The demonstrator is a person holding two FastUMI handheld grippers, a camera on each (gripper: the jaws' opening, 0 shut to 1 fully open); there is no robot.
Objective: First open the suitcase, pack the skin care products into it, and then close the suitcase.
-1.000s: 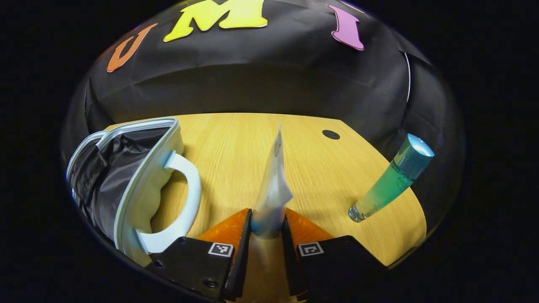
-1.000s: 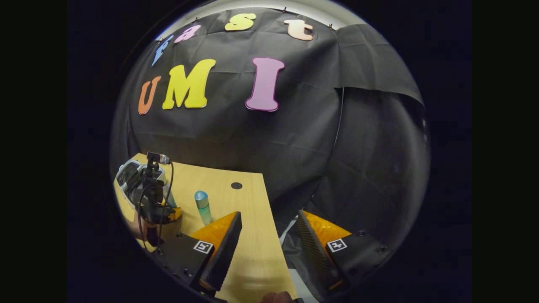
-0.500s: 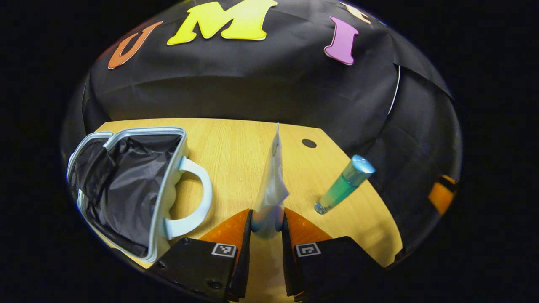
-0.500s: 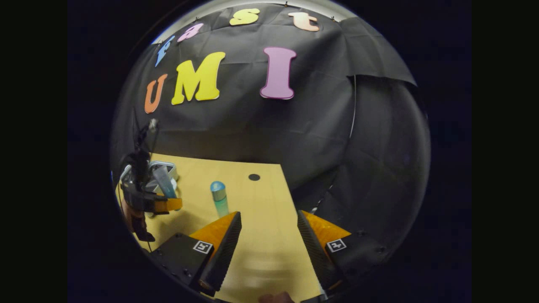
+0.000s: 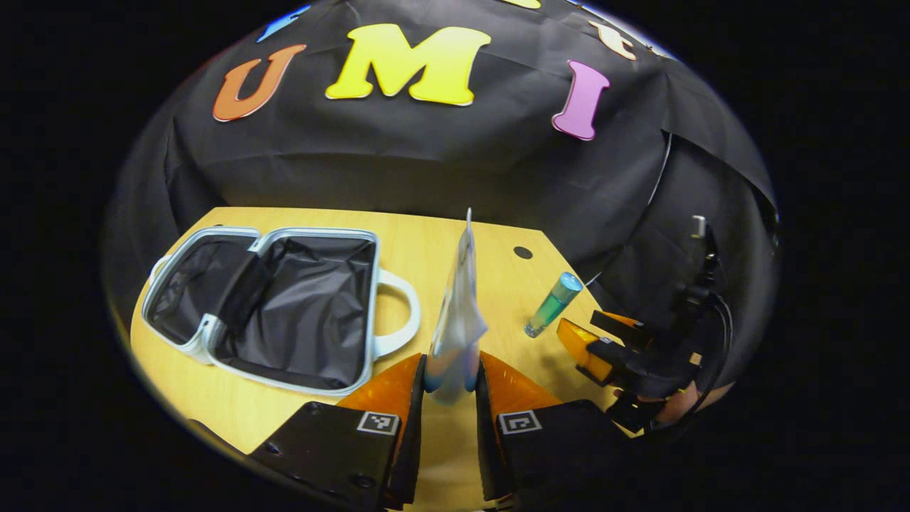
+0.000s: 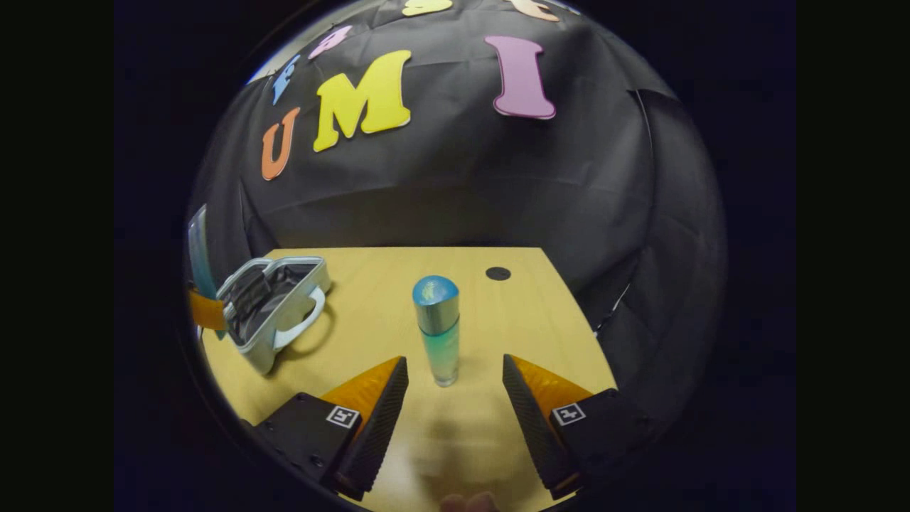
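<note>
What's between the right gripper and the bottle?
Nothing visible. The bottle stands upright on bare table, just ahead of the open right gripper and centred on its gap. The suitcase lies well off to the side.

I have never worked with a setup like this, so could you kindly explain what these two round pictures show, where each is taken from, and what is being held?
There is no robot arm here: a person holds a two-finger gripper in each hand, and a fisheye camera rides on each one, looking forward along its fingers.

In the left gripper view, the left gripper is shut on a soft white squeeze tube, which stands up between its fingers. On the light wooden table lies a small pale suitcase with a black lining, opened flat, its white handle towards the tube. Farther right you see the right gripper and the hand holding it.

In the right gripper view, the right gripper is open, and a slim green bottle with a blue cap stands upright on the table just beyond its fingertips, not yet gripped.
</note>
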